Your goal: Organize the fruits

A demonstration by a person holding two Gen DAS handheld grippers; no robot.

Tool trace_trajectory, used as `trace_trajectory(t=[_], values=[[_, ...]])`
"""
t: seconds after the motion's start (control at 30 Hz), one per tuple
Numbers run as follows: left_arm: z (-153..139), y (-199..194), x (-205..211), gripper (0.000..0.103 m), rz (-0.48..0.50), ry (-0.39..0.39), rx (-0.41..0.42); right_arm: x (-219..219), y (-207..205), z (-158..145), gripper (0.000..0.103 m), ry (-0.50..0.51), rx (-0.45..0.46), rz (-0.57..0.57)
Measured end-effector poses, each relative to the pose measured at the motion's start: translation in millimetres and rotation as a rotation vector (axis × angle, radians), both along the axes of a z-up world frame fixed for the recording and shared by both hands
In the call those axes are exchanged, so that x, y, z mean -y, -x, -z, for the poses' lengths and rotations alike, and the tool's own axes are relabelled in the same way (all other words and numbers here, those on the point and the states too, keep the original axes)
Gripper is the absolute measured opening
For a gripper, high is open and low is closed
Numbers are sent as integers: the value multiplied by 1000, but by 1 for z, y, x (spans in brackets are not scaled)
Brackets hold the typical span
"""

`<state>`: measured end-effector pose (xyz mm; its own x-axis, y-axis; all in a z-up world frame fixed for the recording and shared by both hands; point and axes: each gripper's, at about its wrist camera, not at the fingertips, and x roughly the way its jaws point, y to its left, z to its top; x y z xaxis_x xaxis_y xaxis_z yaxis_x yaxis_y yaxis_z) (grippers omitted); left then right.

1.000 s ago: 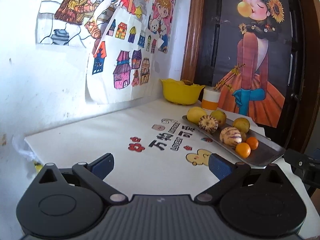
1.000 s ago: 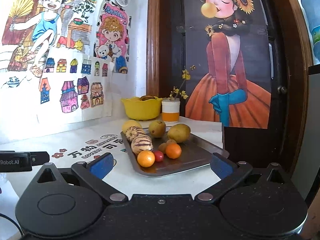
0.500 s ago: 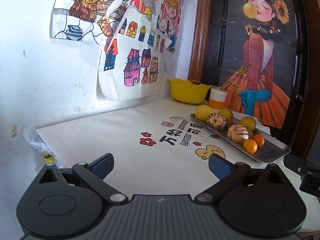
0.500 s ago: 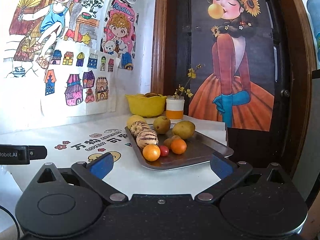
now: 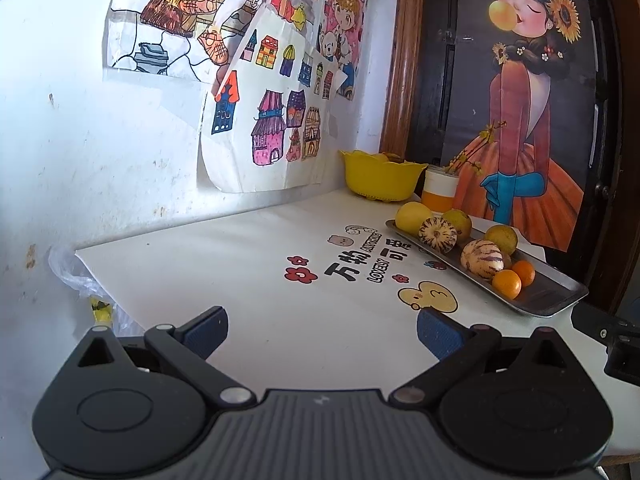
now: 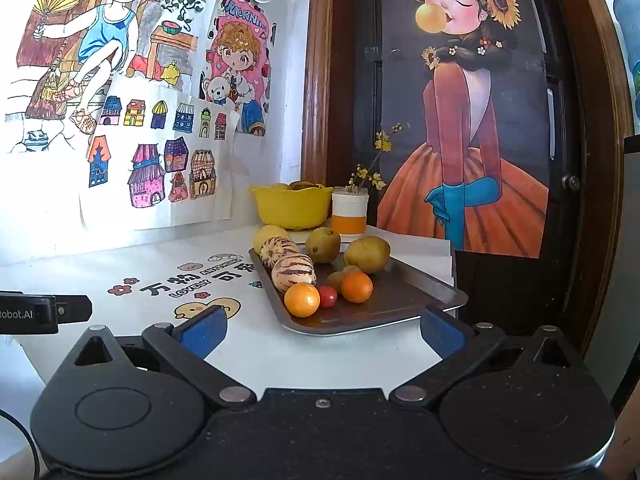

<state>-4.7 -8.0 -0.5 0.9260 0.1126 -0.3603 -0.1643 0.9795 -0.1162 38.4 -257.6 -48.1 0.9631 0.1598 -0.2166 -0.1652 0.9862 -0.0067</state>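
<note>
Two containers hold the fruit. Ahead of the right gripper, just past its blue pads, a metal tray lies on the bench. It carries two striped melons, two oranges, a small red tomato, two pears, a brown kiwi-like fruit tucked behind the right orange, and a yellow fruit at the far left end. Beyond the tray, at the back of the bench, stands a yellow bowl with something showing over its rim, too hidden to name. A white-and-orange cup with yellow flower sprigs stands just right of the bowl.

From the left gripper the tray sits ahead and to the right, with the bowl farther off past it.

Compared with a second ago, the tray looks farther from the left jaws and more of the bench's left edge shows, with a crumpled plastic bag there now in view. In the right view the tray sits slightly farther and lower between the jaws.

Both grippers are held level above the near edge of the bench, pointing toward the wall. Both pairs of jaws are spread wide with nothing between them. The left gripper's side pokes into the right view at the left, the right gripper's side into the left view at the right.
</note>
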Motion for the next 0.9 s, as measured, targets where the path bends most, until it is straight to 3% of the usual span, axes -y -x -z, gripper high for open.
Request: trace_trajectory(t=[0.9], values=[[2, 1, -4, 103, -6, 6, -5, 1, 0, 0, 102, 0, 0, 2]])
